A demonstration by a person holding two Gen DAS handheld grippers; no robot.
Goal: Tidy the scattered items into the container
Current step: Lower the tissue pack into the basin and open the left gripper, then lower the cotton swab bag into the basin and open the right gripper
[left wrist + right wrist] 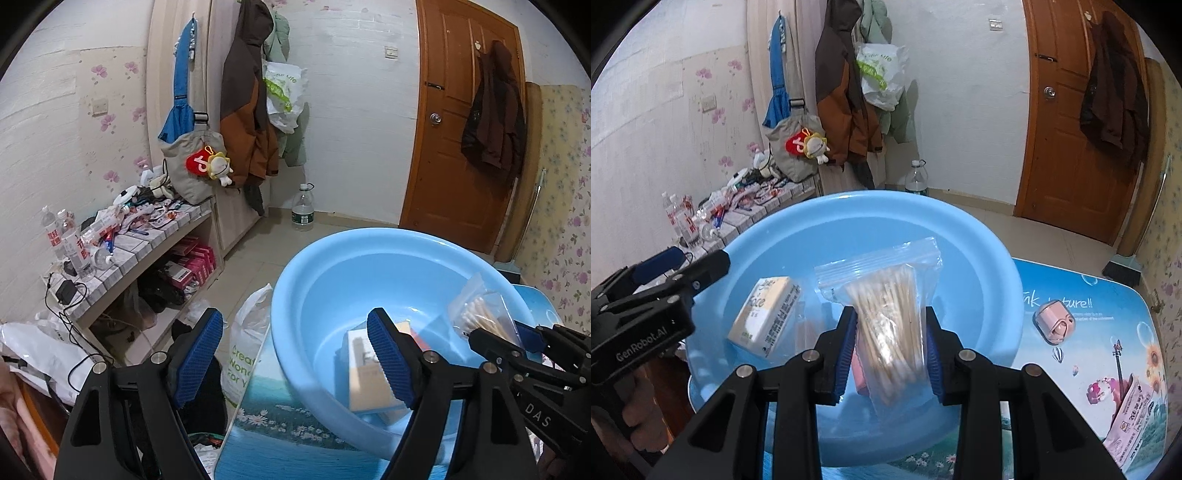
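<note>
At the left edge of the worktop [1071,295], the left gripper [295,354] hangs with its jaws spread and nothing between them, one pad outside the rim of the blue basin [997,258] and the other over its inside. A boxed item [764,317] already lies in the left half of the basin, tilted against the wall.

Over the middle of the basin, the right gripper [890,354] is clamped on a clear zip bag of cotton swabs [886,295], gripping it near the lower end so that the sealed top stands up and forward. Something pink [858,369] shows under the bag, too hidden to name.

Toward the right edge of the worktop, a small pink case [1052,325] and a pink printed packet [1130,417] near the right front corner are not yet in the basin.

The bag is slick and floppy, and held low; it could slide through the pads or tip over. Released from here it should fall inside, though a sideways swing first could drop it on the rim. The left gripper straddles the rim, so a careless move could knock the basin, which appears to overhang the left edge.
</note>
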